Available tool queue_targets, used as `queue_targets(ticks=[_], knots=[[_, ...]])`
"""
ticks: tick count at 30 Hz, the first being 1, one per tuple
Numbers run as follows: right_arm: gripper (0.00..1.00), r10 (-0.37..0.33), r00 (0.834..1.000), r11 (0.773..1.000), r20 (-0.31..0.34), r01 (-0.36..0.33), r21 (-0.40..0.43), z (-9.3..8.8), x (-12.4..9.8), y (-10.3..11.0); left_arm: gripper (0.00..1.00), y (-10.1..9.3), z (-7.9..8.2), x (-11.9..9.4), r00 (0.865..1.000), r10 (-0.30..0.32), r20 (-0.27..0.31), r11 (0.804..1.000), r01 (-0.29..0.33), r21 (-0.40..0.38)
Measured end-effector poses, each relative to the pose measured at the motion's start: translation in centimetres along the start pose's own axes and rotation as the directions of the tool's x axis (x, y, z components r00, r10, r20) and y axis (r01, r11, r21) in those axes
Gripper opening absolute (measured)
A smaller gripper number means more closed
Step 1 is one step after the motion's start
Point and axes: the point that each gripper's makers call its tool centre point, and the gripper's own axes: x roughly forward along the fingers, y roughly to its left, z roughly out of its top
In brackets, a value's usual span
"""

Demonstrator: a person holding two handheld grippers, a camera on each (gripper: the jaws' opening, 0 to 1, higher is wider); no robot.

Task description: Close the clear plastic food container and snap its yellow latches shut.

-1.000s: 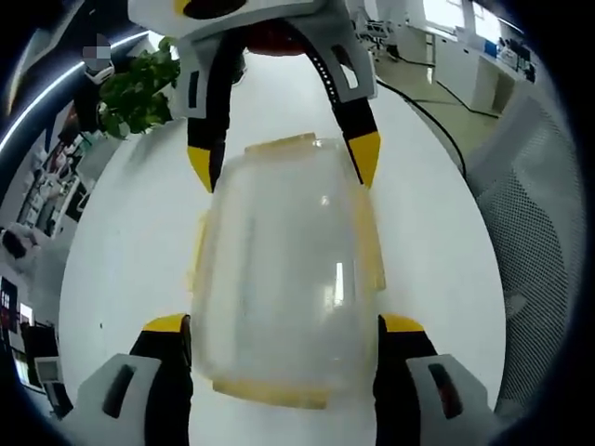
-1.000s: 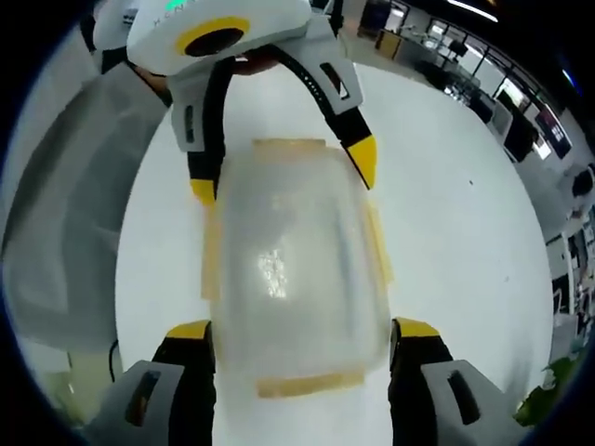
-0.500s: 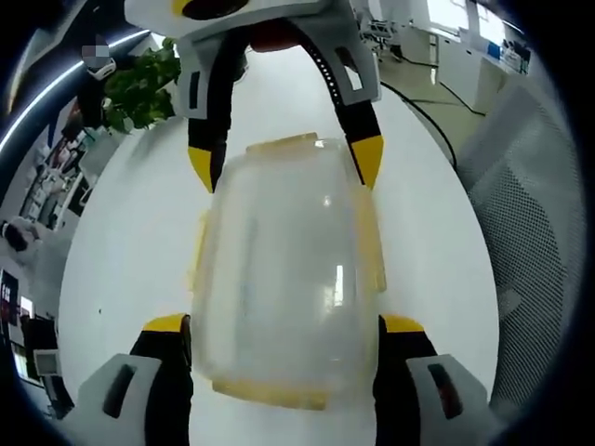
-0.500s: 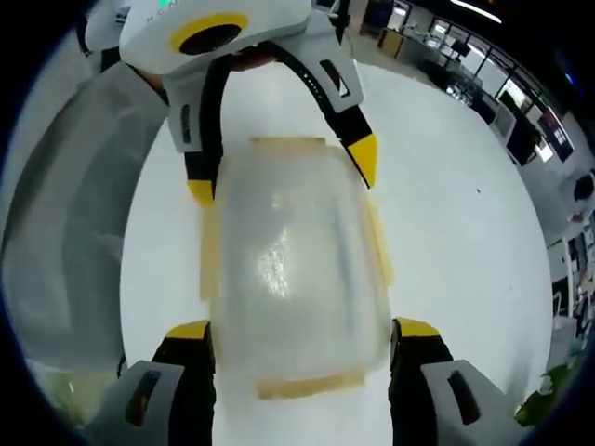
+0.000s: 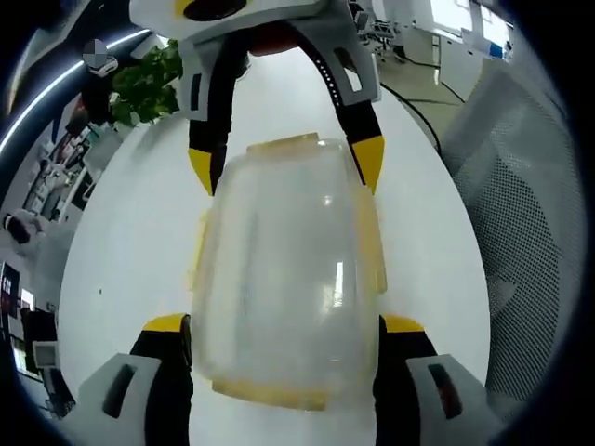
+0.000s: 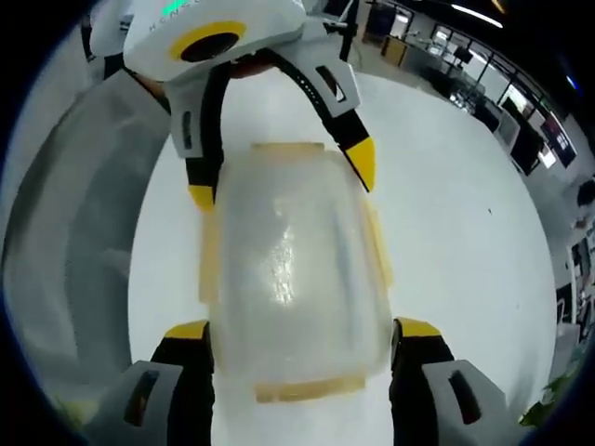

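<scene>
**Lid on, latches not yet confirmed shut**

A white round table [image 5: 121,260] carries the work, with an open office behind it: a green plant [image 5: 139,88] at one edge and a mesh chair [image 5: 530,214] at the other. The clear plastic food container [image 5: 284,279] lies on the table between the two tools, its lid seated on top, so the closing step looks done.

The left gripper [image 5: 284,330] straddles the near end of the box, its yellow-tipped jaws spread wide along both long sides and just beside the walls; whether they touch is hard to tell through the fisheye. The right gripper [image 6: 302,334] does the same from the opposite end (each tool shows at the top of the other's view), jaws equally wide and clamping nothing.

Yellow latches [image 5: 270,395] show on all four sides: one at each short end and one along each long side [image 6: 376,246]. They seem to lie close to the box, yet the blur leaves it unclear whether any has snapped home. I judge the task partway: lid down, latches still to be pressed or checked one by one.
</scene>
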Motion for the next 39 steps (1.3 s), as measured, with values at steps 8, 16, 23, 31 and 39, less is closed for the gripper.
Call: queue_targets(ticks=[8,16,23,31,39], knots=[[0.8,0.014,1.0,1.0,0.002,-0.014,-0.004,1.3,0.8,0.6,0.81,-0.5,-1.3,-0.8,1.0,0.0,-0.005,1.0,0.0,0.0],[0.8,0.018,1.0,1.0,-0.006,-0.018,-0.024,2.7,1.3,1.1,0.81,-0.8,-2.4,-1.6,1.0,0.012,-0.003,1.0,-0.012,-0.021],[0.81,0.012,1.0,0.999,-0.003,-0.012,-0.037,3.4,1.8,1.3,0.81,-1.0,-3.1,-2.1,1.0,0.024,0.004,0.999,-0.024,-0.043],[0.82,0.012,1.0,0.999,-0.003,-0.013,-0.05,4.2,2.3,1.4,0.81,-1.2,-3.7,-2.5,0.999,0.036,0.008,0.997,-0.035,-0.062],[0.82,0.018,1.0,0.998,-0.008,-0.018,-0.059,5.0,2.7,1.8,0.81,-1.4,-4.3,-2.9,0.999,0.035,0.004,0.998,-0.035,-0.059]])
